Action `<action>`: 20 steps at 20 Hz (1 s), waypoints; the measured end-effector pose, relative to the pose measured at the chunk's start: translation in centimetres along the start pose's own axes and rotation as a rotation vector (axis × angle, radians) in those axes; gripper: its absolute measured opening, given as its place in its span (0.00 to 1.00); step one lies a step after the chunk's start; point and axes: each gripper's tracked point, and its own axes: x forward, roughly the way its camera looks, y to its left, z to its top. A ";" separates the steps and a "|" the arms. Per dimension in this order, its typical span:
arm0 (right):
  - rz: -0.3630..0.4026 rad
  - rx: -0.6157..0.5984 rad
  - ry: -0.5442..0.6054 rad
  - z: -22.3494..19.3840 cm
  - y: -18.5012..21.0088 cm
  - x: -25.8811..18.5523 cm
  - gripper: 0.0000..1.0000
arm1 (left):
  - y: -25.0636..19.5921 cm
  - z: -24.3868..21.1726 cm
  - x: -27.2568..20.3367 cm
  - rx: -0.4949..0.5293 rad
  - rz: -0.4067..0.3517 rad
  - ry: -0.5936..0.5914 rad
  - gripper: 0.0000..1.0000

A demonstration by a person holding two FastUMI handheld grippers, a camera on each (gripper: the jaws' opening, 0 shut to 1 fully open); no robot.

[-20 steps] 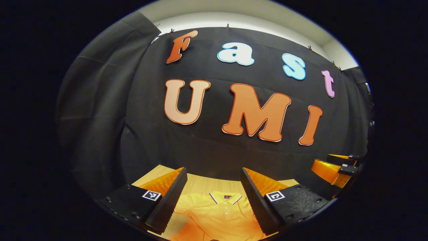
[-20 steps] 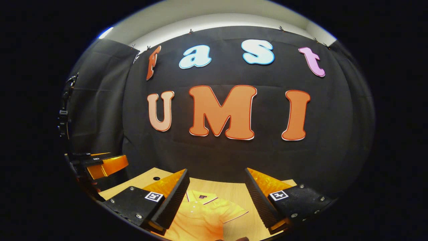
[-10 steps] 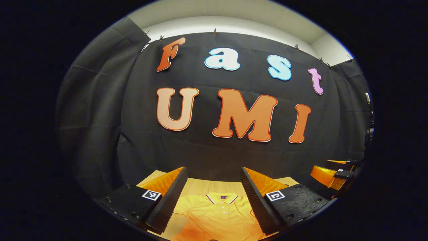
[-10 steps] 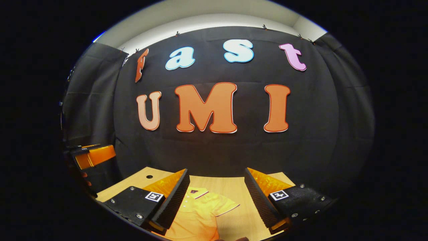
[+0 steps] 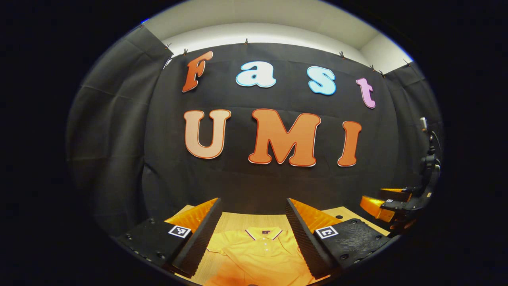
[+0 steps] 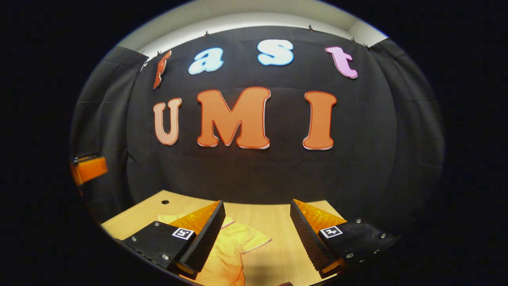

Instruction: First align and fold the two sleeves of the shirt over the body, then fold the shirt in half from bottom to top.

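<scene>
Polo shirt point(image 5: 260, 254), bright orange with a striped collar point(image 5: 262, 233) and a short button placket, lies flat and face up on the wooden table point(image 5: 242, 219), and in the left gripper view it sits right between and just beyond the left gripper point(image 5: 251, 234), collar pointing away from the tool. Jaws wide apart there, nothing between them, hanging above the cloth and not touching it. Progress, by my reading: nothing folded yet. The sleeve on the shirt's one side spreads out past the left gripper's nearer finger point(image 5: 198, 238), and the body shows no crease, so both sleeve folds and the bottom-to-top fold are all still to come (the hem itself runs off below, so I can't vouch for it).

Over to the right gripper view: the right gripper point(image 6: 257, 234) is also spread open and empty, above the table point(image 6: 278, 222), and here the shirt point(image 6: 228, 254) lies off toward the left-hand finger, partly behind it, with one short sleeve point(image 6: 254, 241) and its striped cuff stretched out in the gap between the fingers. That outspread sleeve is what this view gives that the other hides behind a finger. It also shows bare tabletop ahead of the sleeve and a small dark hole point(image 6: 165, 202) near the far corner. The left gripper view, for its part, offers the full collar and placket, plus the right gripper point(image 5: 387, 204) well off to its side.
</scene>
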 end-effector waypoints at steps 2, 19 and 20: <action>-0.016 0.004 0.106 -3.0 -1.3 1.1 0.99 | -0.7 0.0 -0.5 0.022 -0.010 -0.011 0.98; 0.047 0.248 0.824 -19.9 -0.9 12.2 0.84 | 0.9 0.1 -2.5 0.061 0.145 -0.041 0.98; 0.047 0.270 0.853 -20.4 -0.4 13.0 0.84 | 1.2 -0.2 -2.8 0.065 0.163 -0.035 0.98</action>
